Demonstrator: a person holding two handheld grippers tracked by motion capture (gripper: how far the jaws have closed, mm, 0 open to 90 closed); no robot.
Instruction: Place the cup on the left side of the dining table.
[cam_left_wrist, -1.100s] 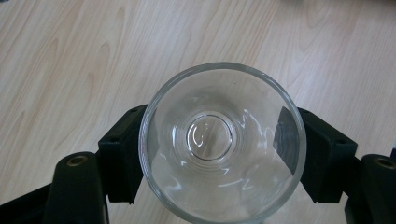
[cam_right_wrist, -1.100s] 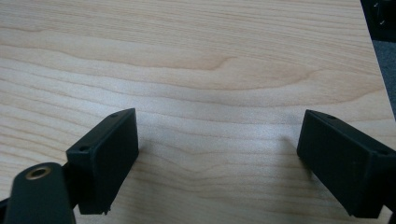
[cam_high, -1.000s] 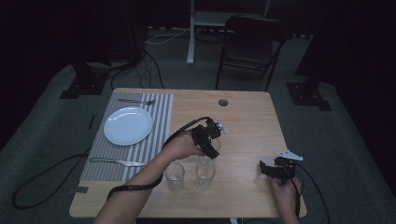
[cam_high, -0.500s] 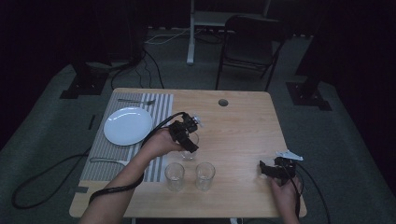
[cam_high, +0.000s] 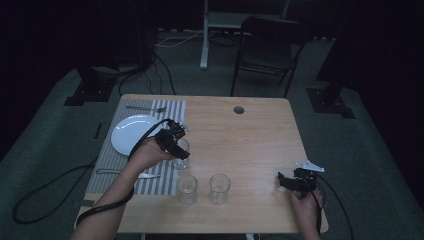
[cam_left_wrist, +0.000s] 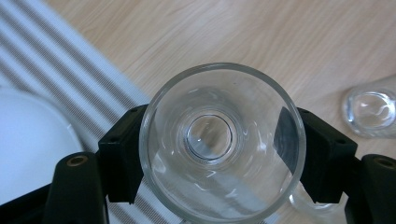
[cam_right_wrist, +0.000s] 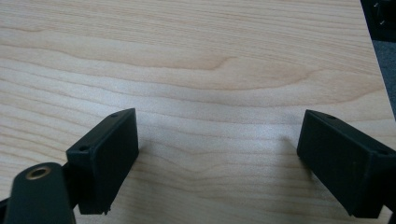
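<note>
My left gripper (cam_high: 172, 143) is shut on a clear drinking glass (cam_high: 181, 154), held at the right edge of the striped placemat (cam_high: 120, 165). In the left gripper view the glass (cam_left_wrist: 223, 140) sits between both black jaws, its open mouth facing the camera. Two more clear glasses stand side by side near the table's front, one (cam_high: 187, 188) on the left and one (cam_high: 219, 188) on the right. My right gripper (cam_high: 286, 181) rests low at the table's right front, jaws wide open over bare wood (cam_right_wrist: 219, 107) with nothing between them.
A white plate (cam_high: 134, 132) lies on the placemat, with a fork (cam_high: 145, 108) behind it and a utensil (cam_high: 127, 173) in front. The wooden table (cam_high: 250, 145) has a round cable hole (cam_high: 239, 109). A chair (cam_high: 270, 45) stands beyond the far edge.
The left gripper picked up a glass from beside the two front ones and carried it back and left to the placemat's edge. The right gripper has stayed still.
</note>
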